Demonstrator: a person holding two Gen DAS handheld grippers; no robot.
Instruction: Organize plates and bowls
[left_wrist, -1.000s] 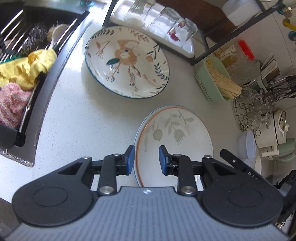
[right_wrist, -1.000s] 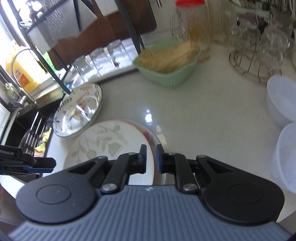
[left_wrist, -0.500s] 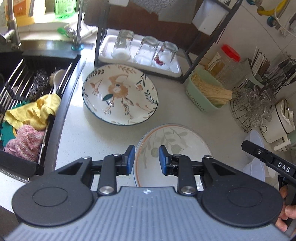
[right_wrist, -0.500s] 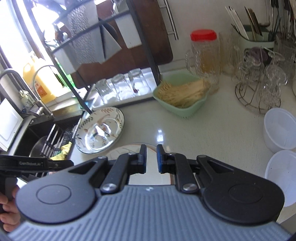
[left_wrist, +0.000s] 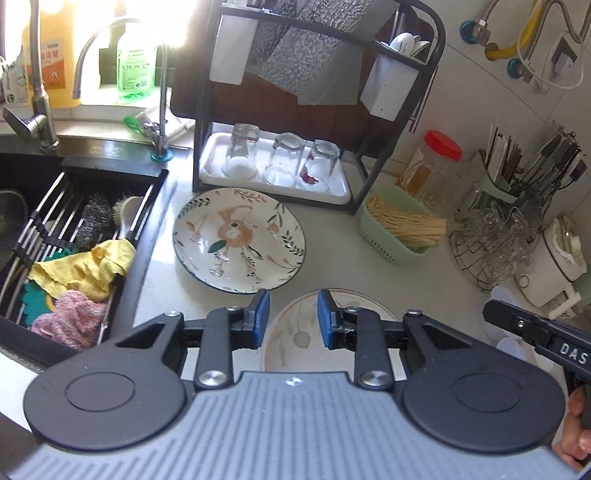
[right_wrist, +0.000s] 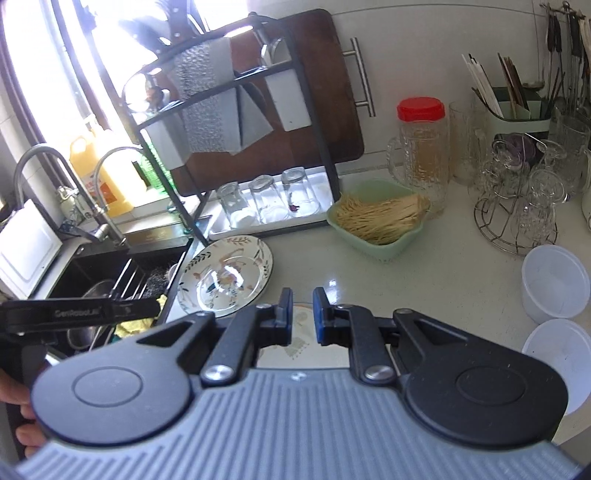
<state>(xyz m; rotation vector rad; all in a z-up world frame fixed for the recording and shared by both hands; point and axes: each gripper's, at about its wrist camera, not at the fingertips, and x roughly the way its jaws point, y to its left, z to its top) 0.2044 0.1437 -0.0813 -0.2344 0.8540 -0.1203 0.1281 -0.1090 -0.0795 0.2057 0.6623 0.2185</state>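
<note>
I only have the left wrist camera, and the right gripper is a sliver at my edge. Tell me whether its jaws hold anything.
Observer: No. The right gripper is shut, with nothing between its fingers.
Operator: Count the bowls beside it.
Observer: Two white ones sit upright on the counter to its right: a far bowl and a near bowl, close together.
Operator: Report what stands left of the tap.
Observer: A white board stands just left of the tap, by the sink's edge.
</note>
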